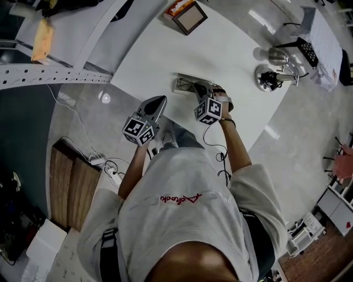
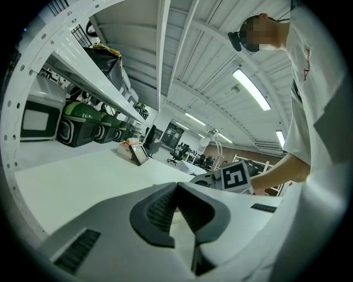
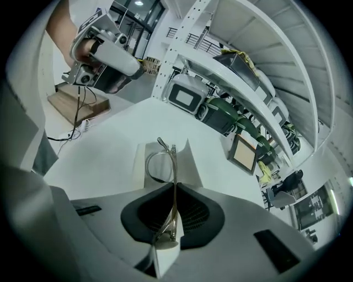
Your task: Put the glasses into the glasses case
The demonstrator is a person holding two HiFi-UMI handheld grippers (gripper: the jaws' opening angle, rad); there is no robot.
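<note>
My right gripper [image 3: 172, 190] is shut on a pair of thin-rimmed glasses [image 3: 174, 179]. They stand edge-on between the pads, with one lens ring reaching out past the tips. Right beyond them the pale glasses case [image 3: 188, 162] lies open on the white table. In the head view the right gripper [image 1: 202, 93] points steeply down over the case [image 1: 185, 83] near the table's front edge. My left gripper [image 1: 155, 104] hangs off the table edge to the left of the case. Its jaws meet at the tips with nothing between them [image 2: 176, 187].
A framed panel [image 1: 190, 17] and a tissue box [image 1: 177, 6] stand at the table's far side. A metal cup and stand [image 1: 276, 69] sit at the right end. Shelving [image 3: 231, 66] runs behind the table. A power strip [image 1: 107, 168] and a wooden block [image 1: 71, 184] lie on the floor.
</note>
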